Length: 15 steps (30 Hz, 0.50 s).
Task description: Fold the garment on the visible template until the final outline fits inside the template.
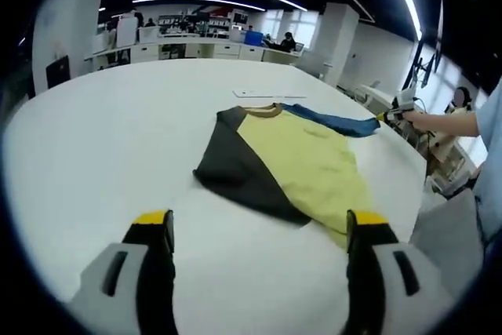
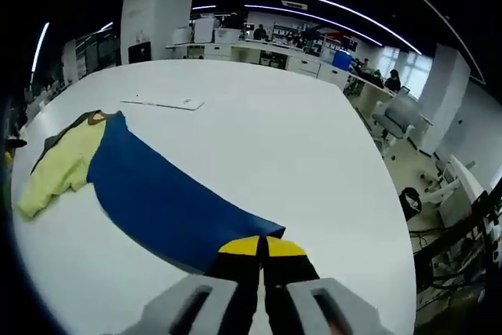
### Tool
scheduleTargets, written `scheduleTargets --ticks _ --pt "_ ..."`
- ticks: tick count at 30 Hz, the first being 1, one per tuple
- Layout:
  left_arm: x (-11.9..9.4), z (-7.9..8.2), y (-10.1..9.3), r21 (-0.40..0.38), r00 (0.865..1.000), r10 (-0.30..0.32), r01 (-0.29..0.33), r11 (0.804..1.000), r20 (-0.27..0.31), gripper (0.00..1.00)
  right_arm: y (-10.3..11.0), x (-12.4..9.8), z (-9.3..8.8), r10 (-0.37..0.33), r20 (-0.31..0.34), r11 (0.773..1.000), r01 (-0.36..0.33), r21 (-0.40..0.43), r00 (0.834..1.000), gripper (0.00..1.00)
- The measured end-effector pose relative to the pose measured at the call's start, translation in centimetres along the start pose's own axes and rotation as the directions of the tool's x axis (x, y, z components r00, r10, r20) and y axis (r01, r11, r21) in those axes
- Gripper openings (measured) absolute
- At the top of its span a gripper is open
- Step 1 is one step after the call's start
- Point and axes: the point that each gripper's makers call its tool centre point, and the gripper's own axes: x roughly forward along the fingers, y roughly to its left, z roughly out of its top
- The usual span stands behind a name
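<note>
early stage: garment (image 1: 302, 164) mostly flat on counter (image 1: 102, 139); right gripper (image 2: 263, 247) clenched on blue sleeve (image 2: 169, 198), pulled outward; left gripper (image 1: 259, 229) released, hovering near; folds remaining.

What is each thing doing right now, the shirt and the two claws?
Shirt: lying on the white table, dark sleeve folded in, blue sleeve pulled out straight.
Left claw: open, holding nothing, hanging over the table.
Right claw: shut on the blue sleeve's end.
Flat white sheet: lying beyond the shirt.
</note>
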Motion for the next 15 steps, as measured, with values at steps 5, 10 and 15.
scheduleTargets --ticks 5,10,15 --pt "0.0 -0.1 0.0 -0.005 1.000 0.006 -0.006 1.000 -0.006 0.88 -0.8 0.8 0.1 -0.011 -0.003 1.000 0.011 0.017 1.000 0.00" --pt "0.1 -0.3 0.0 -0.015 1.000 0.008 -0.008 1.000 -0.008 0.88 -0.3 1.2 -1.0 0.001 -0.043 1.000 0.000 0.026 0.999 0.00" --pt "0.3 -0.5 -0.1 -0.021 1.000 0.003 -0.003 1.000 -0.012 0.88 0.2 1.2 -2.8 0.010 -0.084 0.999 -0.006 0.052 0.996 0.00"
